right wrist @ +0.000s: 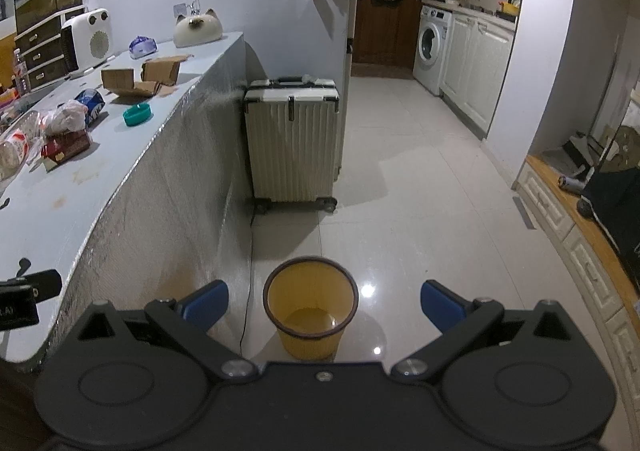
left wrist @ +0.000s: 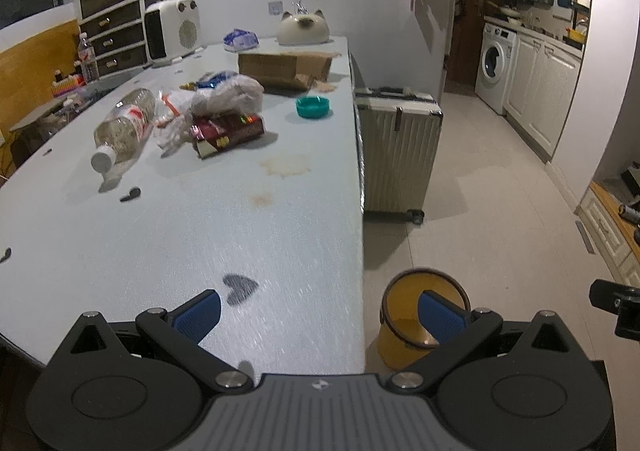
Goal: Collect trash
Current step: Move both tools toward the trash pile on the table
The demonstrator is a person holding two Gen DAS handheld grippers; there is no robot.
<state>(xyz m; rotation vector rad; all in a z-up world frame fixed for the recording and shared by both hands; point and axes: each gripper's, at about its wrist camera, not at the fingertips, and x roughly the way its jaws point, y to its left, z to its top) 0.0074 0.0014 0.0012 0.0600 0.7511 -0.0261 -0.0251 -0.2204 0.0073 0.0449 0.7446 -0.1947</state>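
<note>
right wrist view: empty yellow bin with dark rim, both grippers' fingers spread.

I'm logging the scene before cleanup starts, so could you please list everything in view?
plastic bottle: 1, clear, lying on table, left
crumpled bags: a pile, pale, mid-table
red packet: 1, under the bags
teal lid: 1, near table edge
cardboard box: 1, brown, far end
table: 1, pale blue
bin: 1, yellow, on floor
suitcase: 1, cream, beside table
left gripper: jaws open
right gripper: jaws open
</note>
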